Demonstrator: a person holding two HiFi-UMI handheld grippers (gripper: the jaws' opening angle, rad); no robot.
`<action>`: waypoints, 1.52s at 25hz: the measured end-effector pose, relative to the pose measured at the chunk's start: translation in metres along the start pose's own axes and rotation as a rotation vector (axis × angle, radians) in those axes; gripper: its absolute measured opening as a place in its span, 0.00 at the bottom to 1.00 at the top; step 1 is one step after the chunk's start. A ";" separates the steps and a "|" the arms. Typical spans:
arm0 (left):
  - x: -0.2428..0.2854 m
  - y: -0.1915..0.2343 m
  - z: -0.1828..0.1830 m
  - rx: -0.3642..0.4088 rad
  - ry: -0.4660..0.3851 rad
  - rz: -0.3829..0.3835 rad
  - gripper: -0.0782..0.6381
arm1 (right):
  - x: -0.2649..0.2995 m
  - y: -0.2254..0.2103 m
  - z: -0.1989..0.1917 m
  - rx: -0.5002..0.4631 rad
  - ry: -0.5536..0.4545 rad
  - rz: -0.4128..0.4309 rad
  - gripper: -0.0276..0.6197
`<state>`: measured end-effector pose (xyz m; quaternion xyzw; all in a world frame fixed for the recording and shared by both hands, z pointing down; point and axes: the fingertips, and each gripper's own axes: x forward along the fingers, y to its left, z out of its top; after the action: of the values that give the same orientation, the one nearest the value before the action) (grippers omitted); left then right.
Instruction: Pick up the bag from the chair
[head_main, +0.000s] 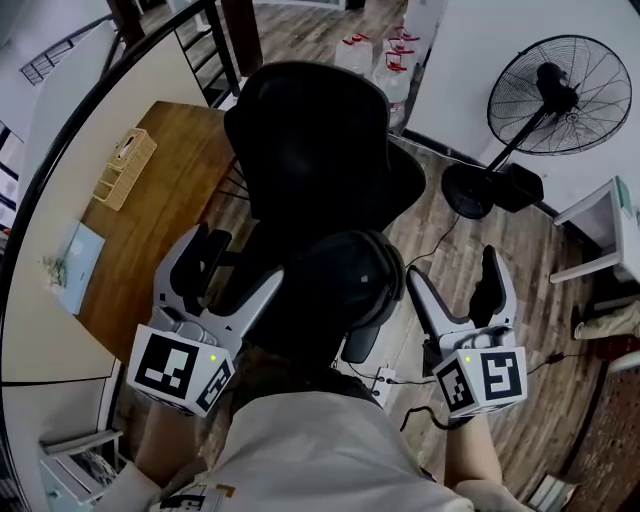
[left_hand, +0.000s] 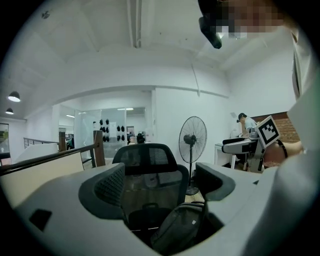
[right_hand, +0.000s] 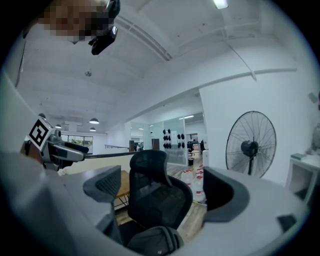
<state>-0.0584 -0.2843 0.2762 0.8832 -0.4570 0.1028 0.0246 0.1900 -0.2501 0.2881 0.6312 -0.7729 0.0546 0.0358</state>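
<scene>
Sensibly, the left gripper (head_main: 225, 265) and right gripper (head_main: 458, 285) (both gaping, empty) flanked the bag (head_main: 345, 285) mid-frame on the chair (head_main: 310, 140); clamping its top seemed wisest

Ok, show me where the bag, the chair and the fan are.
bag (head_main: 347, 285), head view, on its rounded top.
chair (head_main: 308, 140), head view, middle of the backrest.
fan (head_main: 552, 88), head view, hub of the grille.
</scene>
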 end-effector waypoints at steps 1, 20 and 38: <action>0.004 -0.002 0.002 0.006 -0.003 -0.013 0.71 | 0.001 -0.002 0.000 0.005 0.000 -0.005 0.83; 0.028 0.086 0.010 0.106 -0.054 -0.323 0.71 | 0.002 0.035 0.012 -0.017 0.028 -0.348 0.82; 0.099 0.049 -0.017 0.163 -0.009 -0.525 0.71 | -0.003 0.032 -0.036 0.085 0.103 -0.449 0.82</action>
<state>-0.0453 -0.3893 0.3107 0.9708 -0.2029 0.1256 -0.0228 0.1589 -0.2367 0.3221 0.7847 -0.6071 0.1101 0.0599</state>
